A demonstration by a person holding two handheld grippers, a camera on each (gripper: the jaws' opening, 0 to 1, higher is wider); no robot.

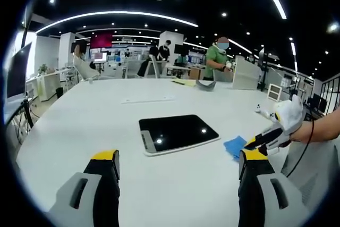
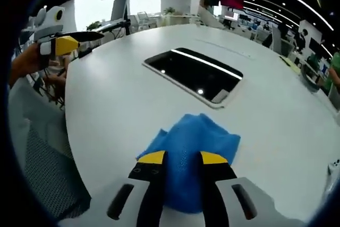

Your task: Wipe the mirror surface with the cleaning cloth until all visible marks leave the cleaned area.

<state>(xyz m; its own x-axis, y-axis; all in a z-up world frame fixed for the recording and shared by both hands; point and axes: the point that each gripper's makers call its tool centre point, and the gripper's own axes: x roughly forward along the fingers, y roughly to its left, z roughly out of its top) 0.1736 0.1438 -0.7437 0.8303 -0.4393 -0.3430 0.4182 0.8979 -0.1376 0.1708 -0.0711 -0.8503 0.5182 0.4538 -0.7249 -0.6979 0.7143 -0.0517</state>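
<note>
While right gripper (image 2: 182, 159) pinches blue cloth (image 2: 192, 141), grip looks shallow: cloth may slip before reaching mirror (image 2: 194, 73). Left gripper (image 1: 178, 164) gapes wide, empty, above table (image 1: 79, 126).

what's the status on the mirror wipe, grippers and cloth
Left gripper open, off the table. Right gripper at the blue cloth, grip unclear. Mirror flat, not yet touched. Nothing between cloth and mirror.
</note>
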